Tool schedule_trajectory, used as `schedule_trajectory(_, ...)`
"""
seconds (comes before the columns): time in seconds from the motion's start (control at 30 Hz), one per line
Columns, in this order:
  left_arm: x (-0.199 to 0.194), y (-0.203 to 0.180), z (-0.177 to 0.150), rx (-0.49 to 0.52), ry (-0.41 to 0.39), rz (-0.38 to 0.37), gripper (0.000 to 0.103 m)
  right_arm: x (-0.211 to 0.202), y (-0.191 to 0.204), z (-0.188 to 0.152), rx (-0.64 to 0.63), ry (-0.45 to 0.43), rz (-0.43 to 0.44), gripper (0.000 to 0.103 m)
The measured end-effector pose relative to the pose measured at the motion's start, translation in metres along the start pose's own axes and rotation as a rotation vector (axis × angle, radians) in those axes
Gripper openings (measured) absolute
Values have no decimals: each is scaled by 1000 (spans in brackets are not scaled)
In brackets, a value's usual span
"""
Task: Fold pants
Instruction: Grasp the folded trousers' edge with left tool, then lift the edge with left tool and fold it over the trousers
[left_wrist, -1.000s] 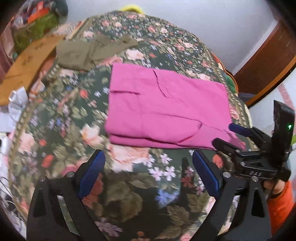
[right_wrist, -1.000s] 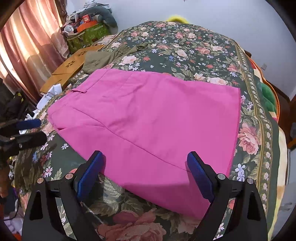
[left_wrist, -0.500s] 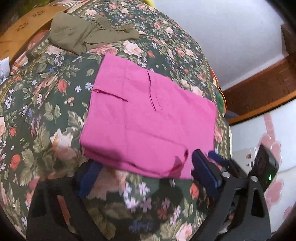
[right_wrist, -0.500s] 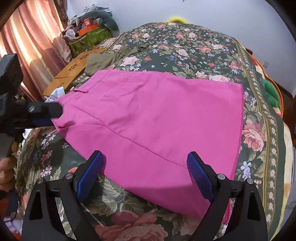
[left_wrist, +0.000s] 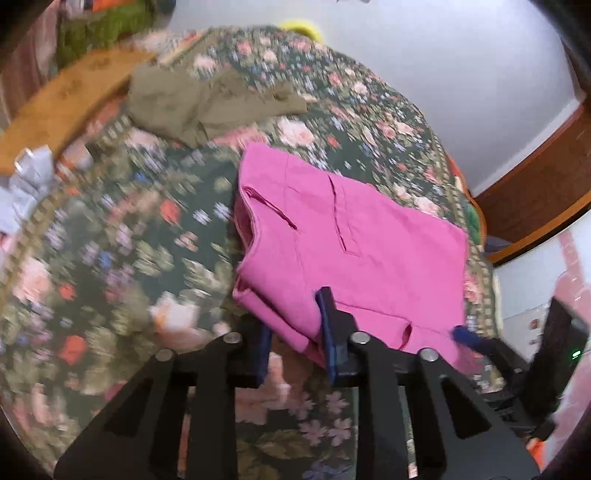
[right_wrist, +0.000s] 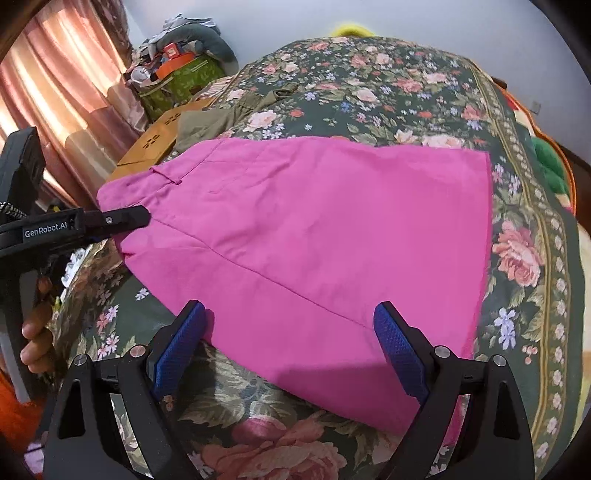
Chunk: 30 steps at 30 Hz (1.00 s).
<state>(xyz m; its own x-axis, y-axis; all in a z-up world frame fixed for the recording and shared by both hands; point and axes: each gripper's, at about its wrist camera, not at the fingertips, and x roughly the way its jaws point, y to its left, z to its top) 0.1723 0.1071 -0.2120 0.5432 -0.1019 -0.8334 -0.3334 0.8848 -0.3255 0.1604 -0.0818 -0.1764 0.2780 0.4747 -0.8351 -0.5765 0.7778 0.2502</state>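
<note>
The pink pants (right_wrist: 314, 236) lie folded into a broad rectangle on the floral bedspread (right_wrist: 424, 85), waistband end toward nine o'clock in the right wrist view and the hem edge running down the three o'clock side. At the waistband corner the left gripper (left_wrist: 295, 332) has its fingers drawn narrow with pink cloth between the blue pads (left_wrist: 327, 332); the bunched corner seems pinched, though motion blur makes the bite hard to judge. The right gripper (right_wrist: 291, 347) hovers at six o'clock over the near edge, fingers spread wide and holding nothing.

To fold well, the right gripper should take the near edge at a matching depth and catch every layer, since the stacked edges at the left corner look ready to slip apart. Both ends should then rise together and travel level, so the crease lands straight.

An olive garment (left_wrist: 207, 103) lies well apart at eleven o'clock, beside a wooden board (left_wrist: 70, 99).
</note>
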Motion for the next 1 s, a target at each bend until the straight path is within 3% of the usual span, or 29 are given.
schedule_trajectory(0.27,-53,16,-2,118,-146,200,18,-13,-1,-8,23,-34,-14,91)
schedule_trajectory(0.5,-78,5,-5,217,-247,269,16,-19,-4,-20,16,-39,-31,91)
schedule_trajectory(0.6,-83,-16,-4,276,-294,251,16,-18,-6,-21,23,-37,-39,91)
schedule_trajectory(0.77,-92,-59,3,353,-338,160,15,-18,-9,-24,38,-38,-35,91)
schedule_trajectory(1.0,-90,-109,9,419,-316,22,13,-18,-9,-25,39,-47,-36,91)
